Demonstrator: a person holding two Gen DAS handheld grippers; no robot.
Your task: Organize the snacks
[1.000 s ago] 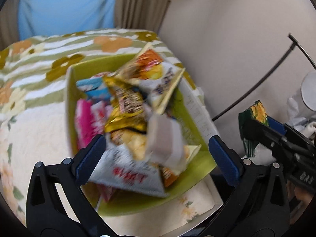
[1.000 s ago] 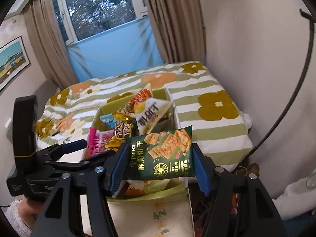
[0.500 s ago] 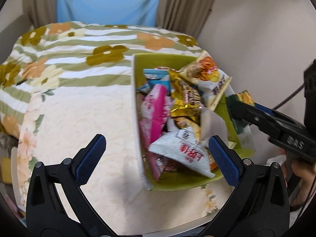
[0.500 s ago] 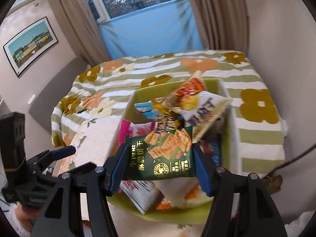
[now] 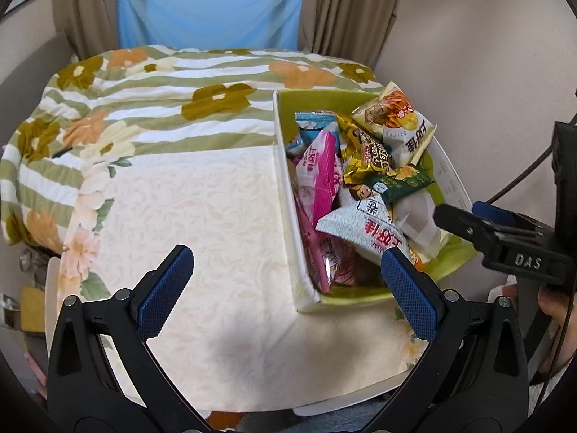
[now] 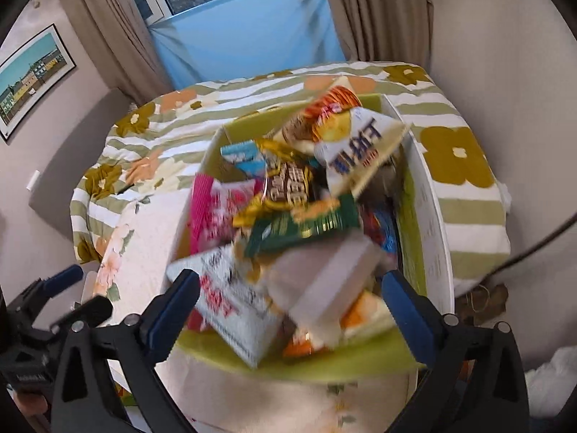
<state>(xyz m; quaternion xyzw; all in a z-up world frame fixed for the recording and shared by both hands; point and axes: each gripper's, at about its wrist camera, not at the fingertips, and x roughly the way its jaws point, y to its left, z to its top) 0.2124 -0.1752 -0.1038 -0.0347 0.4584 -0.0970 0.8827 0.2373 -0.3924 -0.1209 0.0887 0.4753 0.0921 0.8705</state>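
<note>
A lime-green box [image 5: 285, 187] [image 6: 432, 223] on the table holds several snack packets. A dark green cracker packet [image 5: 400, 182] [image 6: 310, 223] lies loose on top of the pile, blurred in the right wrist view. My right gripper [image 6: 290, 310] hangs over the box's near end with its jaws opening. Nothing is pressed between its blue pads [image 6: 173, 310]. It also shows at the right edge of the left wrist view as the right gripper [image 5: 465, 214]. My left gripper [image 5: 286, 290] is open and empty over the cream cloth, left of the box.
A cream floral tablecloth [image 5: 202, 238] covers the table. Behind it lies a striped flowered blanket [image 5: 173, 108]. A wall and a dark cable [image 6: 533, 245] are close on the right. Curtains and a blue panel [image 5: 212, 3] stand at the back.
The right gripper's jaws have spread and let go of the green cracker packet, which now lies in the box. The left gripper has moved left, away from the box.
</note>
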